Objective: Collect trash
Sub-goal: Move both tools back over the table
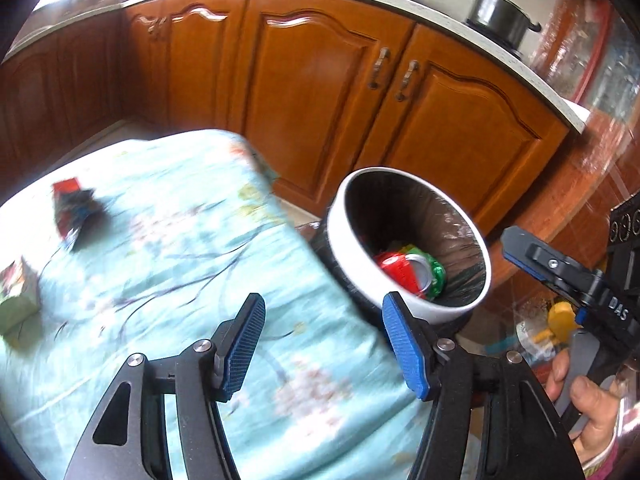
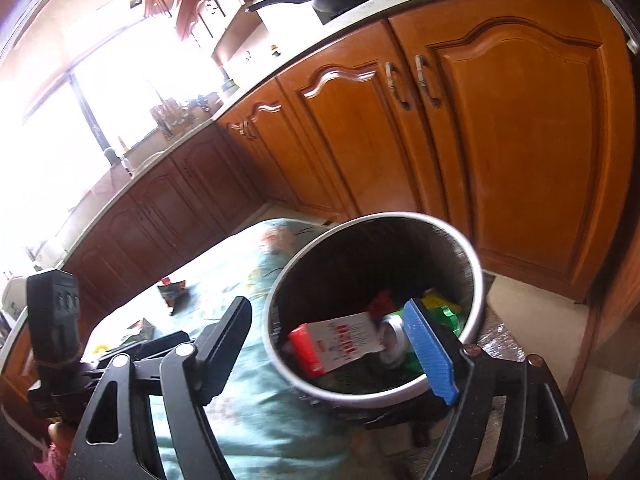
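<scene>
Left gripper (image 1: 322, 346) first: jaws apart, nothing between them, hanging over the near corner of the table (image 1: 160, 248) by the bin (image 1: 416, 304). Leftover trash, a dark red wrapper (image 1: 74, 214) plus a green-and-white pack (image 1: 18, 296), sits up and to the left, well apart from the pads, so probably the closer hand for both. Wrapper long axis too blurred to call. Over to the right wrist view: right gripper (image 2: 334, 346) wide open and empty, parked over the bin rim, with a red-and-white carton (image 2: 340, 344) lying inside beside crushed cans (image 2: 394, 338).
</scene>
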Demonstrator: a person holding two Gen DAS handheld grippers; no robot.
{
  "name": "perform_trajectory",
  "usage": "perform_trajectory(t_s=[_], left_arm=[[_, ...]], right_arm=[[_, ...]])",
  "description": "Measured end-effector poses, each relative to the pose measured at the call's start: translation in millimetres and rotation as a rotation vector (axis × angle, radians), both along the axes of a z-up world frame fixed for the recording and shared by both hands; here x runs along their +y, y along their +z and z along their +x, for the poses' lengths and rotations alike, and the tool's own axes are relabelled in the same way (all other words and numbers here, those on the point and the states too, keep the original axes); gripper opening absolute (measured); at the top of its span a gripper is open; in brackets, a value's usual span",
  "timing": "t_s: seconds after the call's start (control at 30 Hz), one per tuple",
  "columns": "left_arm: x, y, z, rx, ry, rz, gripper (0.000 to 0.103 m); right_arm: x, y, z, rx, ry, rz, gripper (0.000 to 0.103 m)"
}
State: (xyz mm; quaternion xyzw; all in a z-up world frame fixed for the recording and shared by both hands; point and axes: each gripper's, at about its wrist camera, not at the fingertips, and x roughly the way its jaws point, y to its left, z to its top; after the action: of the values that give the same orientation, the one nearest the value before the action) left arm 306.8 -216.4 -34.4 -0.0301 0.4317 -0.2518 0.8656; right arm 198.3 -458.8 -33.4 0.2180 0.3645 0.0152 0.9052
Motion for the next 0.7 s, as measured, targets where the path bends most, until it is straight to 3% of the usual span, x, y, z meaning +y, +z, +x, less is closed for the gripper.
perform_trajectory(t_s=[0.37, 0.7], left_arm=[[106, -6, -34, 0.031, 0.184, -0.006, 0.061], [172, -7, -43, 0.049, 0.306, -0.024, 0.062]], right_arm=[[85, -18, 11, 0.041, 0.154, 0.054, 0.088], [148, -28, 29, 0.080, 0.265, 0.056, 0.088]])
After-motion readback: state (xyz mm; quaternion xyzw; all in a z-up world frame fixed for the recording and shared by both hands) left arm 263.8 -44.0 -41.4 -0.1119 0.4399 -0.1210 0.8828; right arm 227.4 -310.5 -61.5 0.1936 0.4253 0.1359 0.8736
